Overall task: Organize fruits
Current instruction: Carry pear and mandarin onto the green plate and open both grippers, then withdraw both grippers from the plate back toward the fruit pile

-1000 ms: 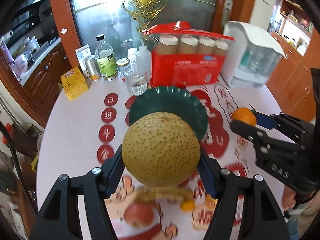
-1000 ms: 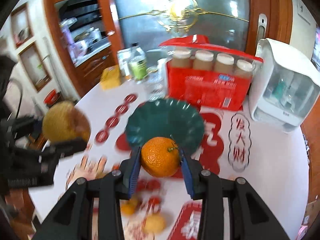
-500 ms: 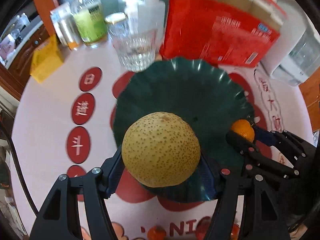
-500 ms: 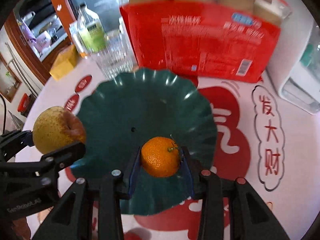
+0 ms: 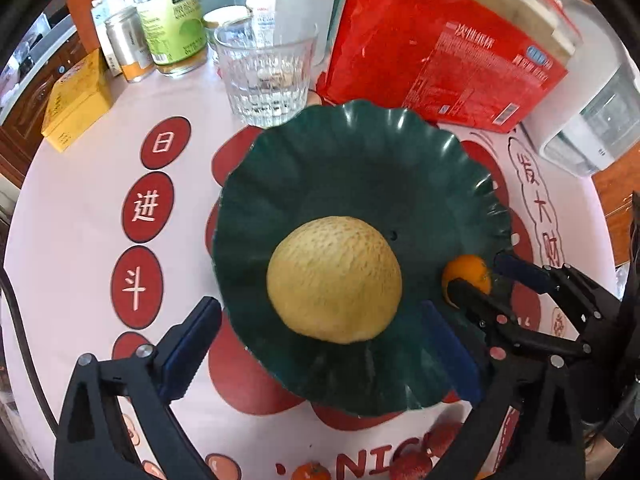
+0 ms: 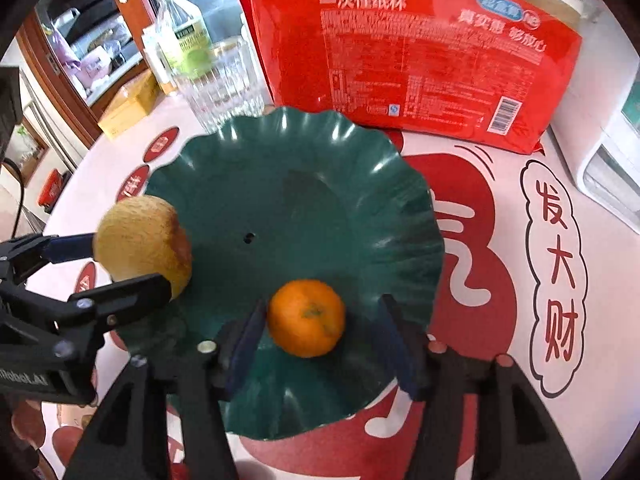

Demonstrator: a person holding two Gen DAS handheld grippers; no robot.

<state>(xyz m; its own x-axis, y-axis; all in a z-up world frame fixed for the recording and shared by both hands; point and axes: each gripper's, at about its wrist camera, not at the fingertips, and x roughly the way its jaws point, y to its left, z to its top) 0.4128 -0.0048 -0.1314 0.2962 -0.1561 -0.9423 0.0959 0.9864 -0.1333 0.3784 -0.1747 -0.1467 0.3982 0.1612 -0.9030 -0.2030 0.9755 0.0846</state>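
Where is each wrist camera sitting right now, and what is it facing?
Left wrist: above the wavy-edged dark green plate, facing down at the speckled yellow pear between the open left gripper.
Right wrist: above the plate, facing the orange tangerine between the open right gripper.
Shared: plate, both fruits, each other's gripper.

Bright daylight is flooding both views from the far side of the table, behind the red bag (image 6: 404, 52). Glare is streaking the scalloped rim of the green plate (image 6: 384, 168) and washing out the glass (image 5: 266, 76). The pear (image 5: 334, 284) and orange (image 6: 306, 318) are showing motion blur, their skin texture smeared. Fisheye distortion is bending the table edge and bag, and dark vignetting is closing in on all corners. The background cabinets are reading soft.
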